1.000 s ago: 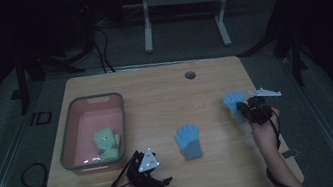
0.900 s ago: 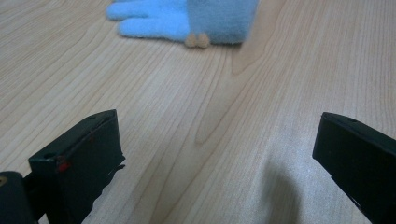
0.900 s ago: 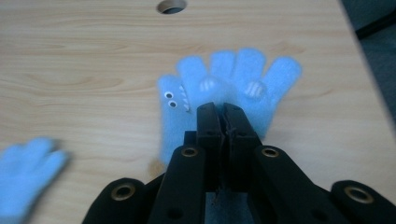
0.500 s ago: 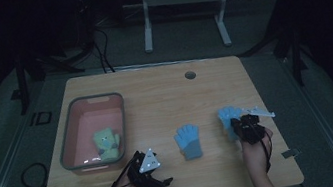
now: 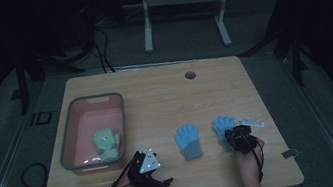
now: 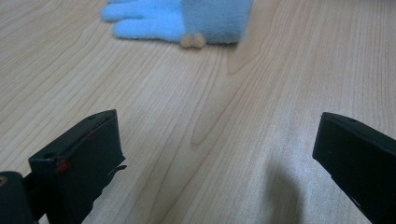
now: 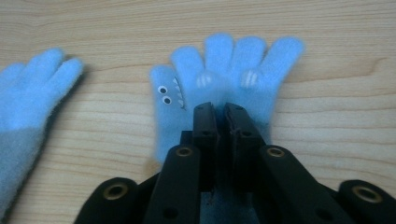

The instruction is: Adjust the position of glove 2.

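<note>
Pinching the blue glove at its palm, right gripper jaws closed tight on fabric, glove flat on worktop beside its mate. Left gripper wide apart, empty. Advisable: lift slowly, keep grip central.
</note>
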Demonstrator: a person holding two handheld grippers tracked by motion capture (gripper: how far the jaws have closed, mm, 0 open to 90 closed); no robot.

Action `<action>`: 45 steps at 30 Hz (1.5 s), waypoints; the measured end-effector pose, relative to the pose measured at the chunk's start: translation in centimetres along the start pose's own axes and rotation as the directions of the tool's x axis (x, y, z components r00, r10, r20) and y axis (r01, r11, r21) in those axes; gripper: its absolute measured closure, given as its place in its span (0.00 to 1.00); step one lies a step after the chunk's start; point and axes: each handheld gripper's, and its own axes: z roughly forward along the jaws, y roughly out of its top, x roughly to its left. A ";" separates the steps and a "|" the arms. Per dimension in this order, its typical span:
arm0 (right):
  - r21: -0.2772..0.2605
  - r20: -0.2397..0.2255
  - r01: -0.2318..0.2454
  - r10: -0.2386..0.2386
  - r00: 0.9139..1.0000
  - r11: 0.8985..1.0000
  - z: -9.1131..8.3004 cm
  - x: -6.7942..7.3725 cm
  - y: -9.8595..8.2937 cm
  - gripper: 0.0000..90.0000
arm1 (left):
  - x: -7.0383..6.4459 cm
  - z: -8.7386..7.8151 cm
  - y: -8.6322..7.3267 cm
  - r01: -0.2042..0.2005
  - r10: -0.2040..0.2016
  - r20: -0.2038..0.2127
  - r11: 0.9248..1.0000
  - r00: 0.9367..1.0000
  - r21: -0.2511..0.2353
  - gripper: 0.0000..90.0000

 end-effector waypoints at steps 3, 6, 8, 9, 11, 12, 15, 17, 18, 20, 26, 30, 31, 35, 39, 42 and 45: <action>0.006 -0.011 0.005 -0.005 1.000 1.000 -0.1 -0.1 0.3 0.82 | 0.0 0.0 0.0 0.000 0.000 -0.003 1.000 1.000 0.003 0.02; 0.012 -0.019 0.019 -0.018 1.000 1.000 -0.4 -0.2 0.7 0.78 | 0.0 0.0 0.0 0.000 0.000 -0.005 1.000 1.000 0.002 0.02; 0.021 -0.027 0.043 -0.043 0.999 0.999 -0.5 -0.2 1.0 0.74 | 0.0 0.0 0.0 -0.002 0.002 -0.005 1.000 1.000 0.007 0.02; 0.020 -0.033 0.051 -0.051 0.998 0.998 -0.6 -0.2 1.1 0.73 | 0.0 0.0 0.0 -0.004 0.004 -0.008 1.000 1.000 0.008 0.02; 0.018 -0.033 0.081 -0.081 0.996 0.997 -0.9 -0.2 1.3 0.72 | 0.0 0.0 -0.1 -0.002 0.002 -0.007 1.000 1.000 0.007 0.02; 0.017 -0.045 0.087 -0.087 0.995 0.996 -1.0 -0.3 1.5 0.71 | 0.0 0.0 -0.1 -0.003 0.003 -0.007 1.000 1.000 0.008 0.02; 0.015 -0.073 0.129 -0.127 0.989 0.992 -1.4 -0.5 2.1 0.71 | 0.0 0.0 -0.1 -0.004 0.004 -0.006 1.000 1.000 0.008 0.02; 0.013 -0.091 0.170 -0.168 0.982 0.985 -1.7 -0.8 2.5 0.71 | 0.0 0.0 -0.1 -0.004 0.004 -0.006 1.000 1.000 0.007 0.02; 0.011 -0.101 0.184 -0.182 0.978 0.983 -1.8 -0.9 2.7 0.71 | 0.1 0.0 -0.1 -0.005 0.005 -0.006 1.000 1.000 0.008 0.02; 0.007 -0.121 0.219 -0.217 0.969 0.976 -2.0 -1.3 3.0 0.71 | 0.1 0.0 -0.1 -0.004 0.004 -0.007 1.000 1.000 0.008 0.02; -0.020 -0.232 0.287 -0.284 0.930 0.958 -2.0 -2.9 3.9 0.72 | 0.1 0.1 0.0 -0.003 0.003 -0.009 1.000 1.000 0.009 0.02; -0.046 -0.280 0.329 -0.328 0.902 0.943 -2.0 -4.0 4.3 0.72 | 0.1 0.1 0.0 0.000 0.000 -0.011 1.000 1.000 0.010 0.02; -0.047 -0.282 0.348 -0.347 0.895 0.936 -2.0 -4.2 4.4 0.72 | 0.1 0.1 -0.1 0.001 -0.001 -0.011 1.000 1.000 0.009 0.02; -0.045 -0.338 0.413 -0.403 0.850 0.909 -1.8 -4.7 4.3 0.74 | 0.0 0.1 -0.1 0.000 0.000 -0.012 1.000 1.000 0.011 0.02; -0.042 -0.370 0.425 -0.409 0.834 0.904 -1.1 -5.1 3.4 0.73 | 0.0 0.1 -0.1 0.004 -0.003 -0.013 1.000 1.000 0.011 0.02; -0.038 -0.374 0.424 -0.406 0.834 0.905 -0.7 -5.1 3.1 0.72 | 0.0 0.1 -0.1 0.003 -0.003 -0.012 1.000 1.000 0.012 0.02; -0.038 -0.360 0.441 -0.424 0.831 0.897 0.0 -4.9 2.7 0.70 | 0.1 0.1 -0.1 0.002 -0.002 -0.011 1.000 1.000 0.013 0.02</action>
